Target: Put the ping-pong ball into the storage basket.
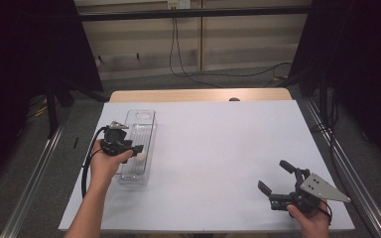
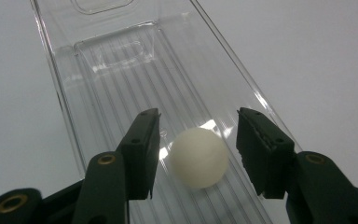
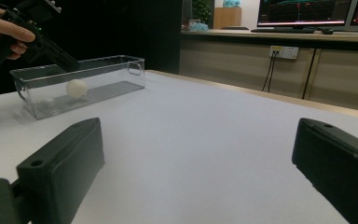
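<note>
High view: I see my left gripper at about 9 o'clock on the white table, dipped into the long clear plastic bin. The small off-white ball lies in the near half of that bin, just beyond the jaw tips. My right gripper sits at roughly 4 o'clock, well apart from the bin, its jaws spread wide around nothing.

Left gripper view: the jaws stand on either side of the ball, with a visible gap at each pad, so there is no grip. The left pad is just beside the ball; the right pad is farther off. The ball rests on the bin's ribbed floor. Nothing else is in the bin.

Right gripper view: the bin appears at about 10 o'clock, upright, with the ball inside near its left end, and my left gripper angling down into it.

Progress, as I judge it: the ball sits in the bin unclamped. Either a placement is complete or a pick is pending; I cannot tell which.
</note>
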Motion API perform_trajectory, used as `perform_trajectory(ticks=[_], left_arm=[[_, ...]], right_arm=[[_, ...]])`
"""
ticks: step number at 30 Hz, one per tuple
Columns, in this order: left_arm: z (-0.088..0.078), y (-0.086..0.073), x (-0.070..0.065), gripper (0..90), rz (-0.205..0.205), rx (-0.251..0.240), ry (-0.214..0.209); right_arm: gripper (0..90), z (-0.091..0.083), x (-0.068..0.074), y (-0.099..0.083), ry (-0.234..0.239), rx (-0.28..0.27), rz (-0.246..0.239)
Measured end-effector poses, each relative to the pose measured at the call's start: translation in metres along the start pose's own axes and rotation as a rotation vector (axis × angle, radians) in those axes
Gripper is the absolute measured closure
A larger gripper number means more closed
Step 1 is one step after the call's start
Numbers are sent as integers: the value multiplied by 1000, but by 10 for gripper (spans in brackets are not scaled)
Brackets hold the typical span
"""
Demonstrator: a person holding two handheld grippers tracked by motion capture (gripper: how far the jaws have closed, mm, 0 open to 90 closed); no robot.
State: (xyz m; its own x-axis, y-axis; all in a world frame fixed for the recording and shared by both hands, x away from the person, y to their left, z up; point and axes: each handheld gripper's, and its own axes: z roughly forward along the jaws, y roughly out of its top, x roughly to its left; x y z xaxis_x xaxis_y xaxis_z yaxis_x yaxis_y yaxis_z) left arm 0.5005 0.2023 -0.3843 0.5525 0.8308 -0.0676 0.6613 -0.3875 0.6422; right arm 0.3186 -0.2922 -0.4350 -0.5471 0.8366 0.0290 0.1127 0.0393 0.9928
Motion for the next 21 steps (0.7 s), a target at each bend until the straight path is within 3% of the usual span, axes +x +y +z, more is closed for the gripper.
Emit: perform_trajectory(ticks=[5,10,21], left_arm=[[0,-2,0,487,-5,-21,16],[-3,-2,-1,473,-16,-41,4],[-7,-3,-1,389,-14,-52,19]], right_arm=[[17,0,0,0,4,-2,1],[17,0,0,0,6,2,-1],[17,1,0,0,5,5,1]])
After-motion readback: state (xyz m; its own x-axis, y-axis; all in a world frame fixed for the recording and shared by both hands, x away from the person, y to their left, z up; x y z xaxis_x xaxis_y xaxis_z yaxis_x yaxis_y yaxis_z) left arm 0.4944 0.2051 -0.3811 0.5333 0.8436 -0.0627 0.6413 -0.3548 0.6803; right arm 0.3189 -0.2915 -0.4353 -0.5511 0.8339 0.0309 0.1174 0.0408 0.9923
